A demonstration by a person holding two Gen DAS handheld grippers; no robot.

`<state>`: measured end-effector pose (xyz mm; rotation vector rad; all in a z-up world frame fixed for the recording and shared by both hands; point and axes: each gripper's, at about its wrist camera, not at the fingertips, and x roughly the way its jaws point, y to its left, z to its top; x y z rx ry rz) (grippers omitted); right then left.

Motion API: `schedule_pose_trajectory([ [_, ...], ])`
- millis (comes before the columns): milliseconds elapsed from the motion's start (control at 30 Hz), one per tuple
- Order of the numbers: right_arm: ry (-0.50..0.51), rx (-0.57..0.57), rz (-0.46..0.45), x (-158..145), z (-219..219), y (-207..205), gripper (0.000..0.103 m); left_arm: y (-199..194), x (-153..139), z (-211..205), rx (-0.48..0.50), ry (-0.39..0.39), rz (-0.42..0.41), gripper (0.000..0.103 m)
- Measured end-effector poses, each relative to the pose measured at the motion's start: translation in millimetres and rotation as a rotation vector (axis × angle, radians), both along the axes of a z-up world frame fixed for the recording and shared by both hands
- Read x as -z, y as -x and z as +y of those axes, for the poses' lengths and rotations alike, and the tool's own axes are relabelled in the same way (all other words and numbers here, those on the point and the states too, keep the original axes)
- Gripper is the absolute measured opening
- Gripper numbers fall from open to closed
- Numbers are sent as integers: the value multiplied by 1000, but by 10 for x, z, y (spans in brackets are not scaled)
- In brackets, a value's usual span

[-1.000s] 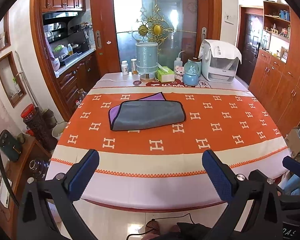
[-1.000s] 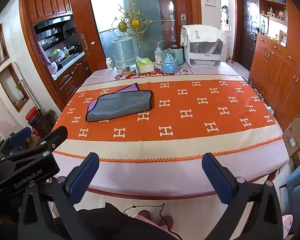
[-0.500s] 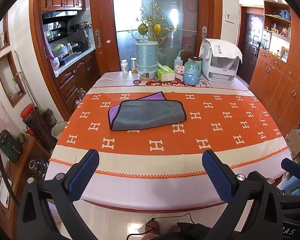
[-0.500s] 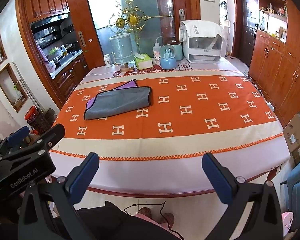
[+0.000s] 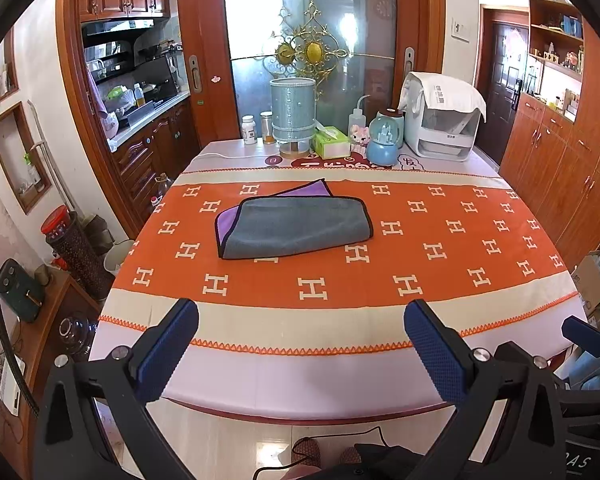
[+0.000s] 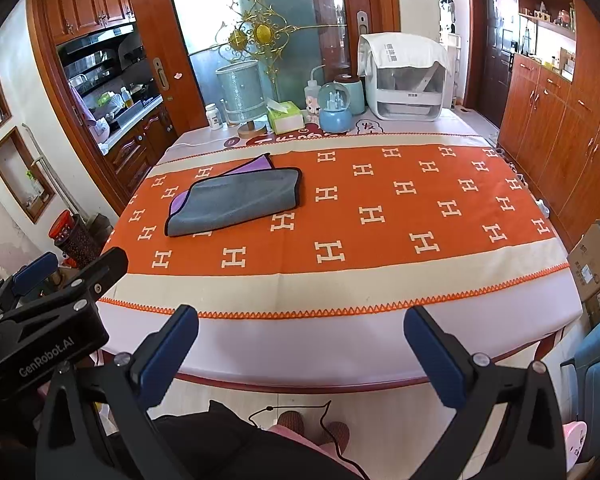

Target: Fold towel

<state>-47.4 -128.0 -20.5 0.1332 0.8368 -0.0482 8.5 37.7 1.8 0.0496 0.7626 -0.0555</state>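
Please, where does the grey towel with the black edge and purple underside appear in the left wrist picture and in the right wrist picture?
Left wrist view: the grey towel with black edge and purple underside lies centre, slightly left, on the orange tablecloth.
Right wrist view: the towel lies upper left of centre.
Shared landmark: the green tissue box behind it.

An orange cloth point(image 5: 380, 280) with white H marks covers the desk point(image 5: 300, 384). Along the far edge, around 12 o'clock, stand a white bottle point(image 5: 249, 129), an amber jar point(image 5: 267, 127), a pale blue cylinder point(image 5: 292, 111) on a wooden base, a green tissue box point(image 5: 331, 145), a squeeze bottle point(image 5: 357, 118), a blue snow globe point(image 5: 385, 140) and a white appliance point(image 5: 442, 120). A cardboard box point(image 6: 592, 258) sits on the floor at 3 o'clock; a red-lidded bin point(image 5: 76, 254) stands at 9 o'clock.
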Motion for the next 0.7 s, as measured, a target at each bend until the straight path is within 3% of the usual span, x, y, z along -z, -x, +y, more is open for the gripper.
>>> schedule_pose_trajectory([
  [700,-4,3,13,66,-3,-5,103,-9,-3,-4,0,-2,5,102],
])
